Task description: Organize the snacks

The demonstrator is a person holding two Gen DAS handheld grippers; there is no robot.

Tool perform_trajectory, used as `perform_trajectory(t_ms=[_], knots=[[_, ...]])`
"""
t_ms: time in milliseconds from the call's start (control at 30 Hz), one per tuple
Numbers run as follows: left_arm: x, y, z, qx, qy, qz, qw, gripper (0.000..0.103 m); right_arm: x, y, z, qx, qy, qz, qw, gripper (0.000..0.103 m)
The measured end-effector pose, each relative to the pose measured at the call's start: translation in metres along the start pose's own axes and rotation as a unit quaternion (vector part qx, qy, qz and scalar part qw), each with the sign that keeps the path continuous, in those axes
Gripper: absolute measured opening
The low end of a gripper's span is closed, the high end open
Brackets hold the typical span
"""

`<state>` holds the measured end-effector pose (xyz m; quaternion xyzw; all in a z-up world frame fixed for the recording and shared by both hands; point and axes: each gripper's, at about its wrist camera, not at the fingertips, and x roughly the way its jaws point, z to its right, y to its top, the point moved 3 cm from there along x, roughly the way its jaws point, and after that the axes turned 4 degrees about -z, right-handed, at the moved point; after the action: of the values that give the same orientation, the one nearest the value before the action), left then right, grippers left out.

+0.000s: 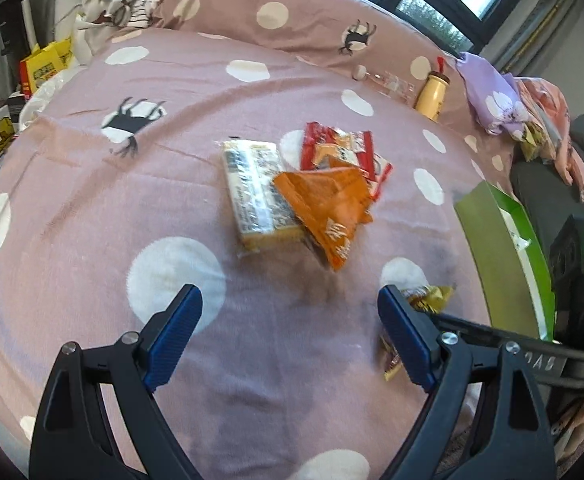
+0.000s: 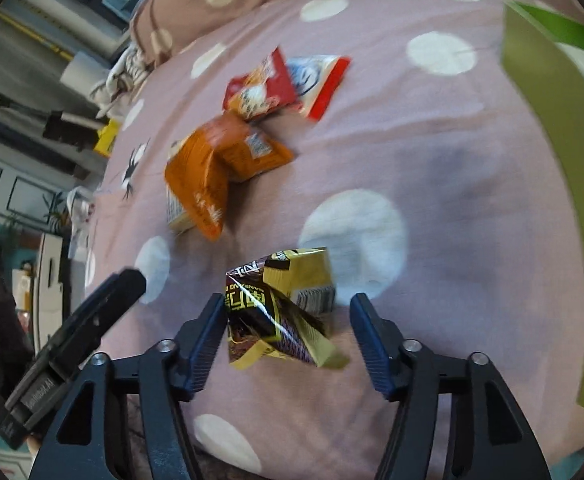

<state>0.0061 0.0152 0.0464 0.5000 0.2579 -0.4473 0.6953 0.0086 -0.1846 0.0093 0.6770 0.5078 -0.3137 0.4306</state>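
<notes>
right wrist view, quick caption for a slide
Open right gripper straddling a gold-brown snack packet on the polka-dot bedspread.

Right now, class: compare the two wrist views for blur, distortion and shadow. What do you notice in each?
Left wrist view: strong fisheye bending of the bedspread; the orange packet is slightly smeared, and a soft shadow lies beneath it. Right wrist view: heavier motion blur on the red packet and green bag; the gold packet between the open jaws stays fairly readable.
</notes>
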Motion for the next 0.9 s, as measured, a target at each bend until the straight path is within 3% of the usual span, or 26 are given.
perform_trajectory(t_ms=[400,567,767,900], knots=[[0.024,-0.027,0.059,0.057,-0.07,-0.06,0.9941,0.089,-0.017,-0.001,0.028,0.038,-0.012,0.036,0.999,0.066],[0.038,-0.032,0.068,0.06,-0.081,-0.079,0.9918,0.087,-0.022,-0.002,0.024,0.033,0.019,0.04,0.998,0.066],[0.047,-0.036,0.071,0.049,-0.102,-0.091,0.9894,0.073,-0.012,-0.004,0.019,0.028,0.067,0.021,0.997,0.065],[0.047,-0.039,0.072,0.053,-0.106,-0.088,0.989,0.066,0.0,-0.004,0.019,0.03,0.083,0.005,0.996,0.059]])
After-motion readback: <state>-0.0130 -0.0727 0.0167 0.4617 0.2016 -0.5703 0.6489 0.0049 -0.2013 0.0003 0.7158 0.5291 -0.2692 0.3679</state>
